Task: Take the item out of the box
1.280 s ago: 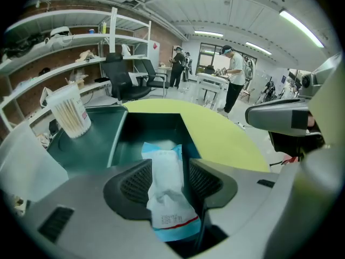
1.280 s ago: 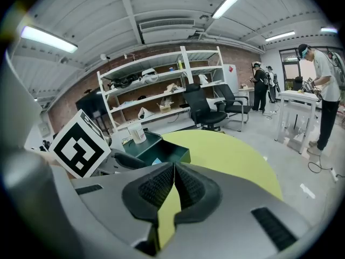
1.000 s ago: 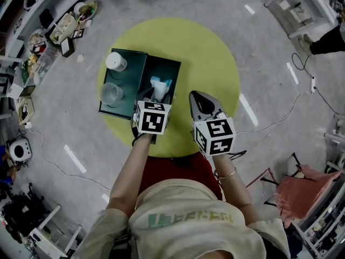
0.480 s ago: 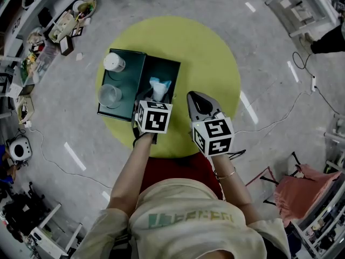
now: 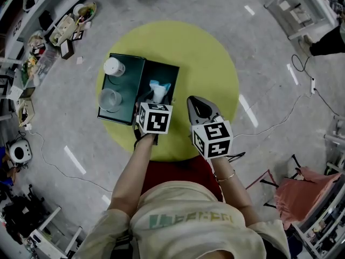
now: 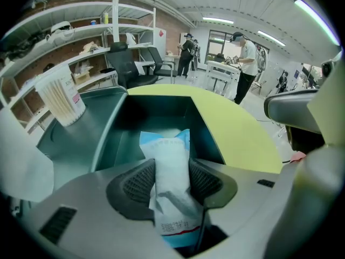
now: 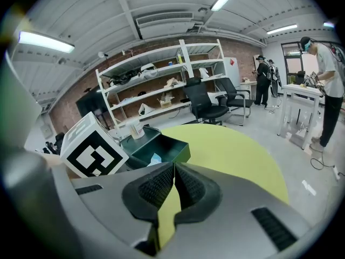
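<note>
A dark green box (image 5: 168, 75) lies open on the round yellow table (image 5: 210, 58), its lid (image 5: 126, 88) flat to the left. My left gripper (image 6: 171, 178) is shut on a white and blue packet (image 6: 171, 183) whose top still pokes over the box's inside (image 6: 161, 115). In the head view that packet (image 5: 159, 90) stands up out of the box just ahead of the left gripper (image 5: 154, 111). My right gripper (image 7: 173, 183) is shut with nothing in it, held over the table to the right of the box (image 7: 161, 149); it (image 5: 200, 104) hovers beside the left one.
A white capped jar (image 5: 114, 66) and a clear cup (image 5: 109, 97) stand on the open lid. The jar (image 6: 60, 95) is at the left in the left gripper view. Shelves, office chairs and people stand in the background. Cables run across the floor (image 5: 269, 117).
Both grippers and the packet have stayed almost still over the last second; the whole view has only shifted a little.
</note>
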Demonstrator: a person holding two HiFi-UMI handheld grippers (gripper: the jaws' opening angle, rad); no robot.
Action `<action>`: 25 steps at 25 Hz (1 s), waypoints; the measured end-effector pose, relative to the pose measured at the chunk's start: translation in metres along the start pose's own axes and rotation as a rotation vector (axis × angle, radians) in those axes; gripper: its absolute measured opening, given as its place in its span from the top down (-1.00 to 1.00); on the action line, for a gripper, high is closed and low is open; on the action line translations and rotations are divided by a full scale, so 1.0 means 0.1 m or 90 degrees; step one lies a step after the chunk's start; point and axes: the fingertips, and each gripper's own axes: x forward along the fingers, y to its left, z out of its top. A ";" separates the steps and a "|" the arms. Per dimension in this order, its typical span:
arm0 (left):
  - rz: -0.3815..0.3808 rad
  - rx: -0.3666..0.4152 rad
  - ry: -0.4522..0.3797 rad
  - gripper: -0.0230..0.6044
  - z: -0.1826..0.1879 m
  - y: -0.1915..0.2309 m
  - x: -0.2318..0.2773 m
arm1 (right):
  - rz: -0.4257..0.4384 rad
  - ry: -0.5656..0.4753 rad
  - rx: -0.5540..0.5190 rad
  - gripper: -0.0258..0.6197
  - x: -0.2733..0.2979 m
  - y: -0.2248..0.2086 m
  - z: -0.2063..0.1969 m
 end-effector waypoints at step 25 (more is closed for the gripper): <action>-0.009 -0.030 -0.186 0.29 0.49 0.02 -0.83 | -0.010 -0.026 -0.022 0.81 -0.26 0.27 0.09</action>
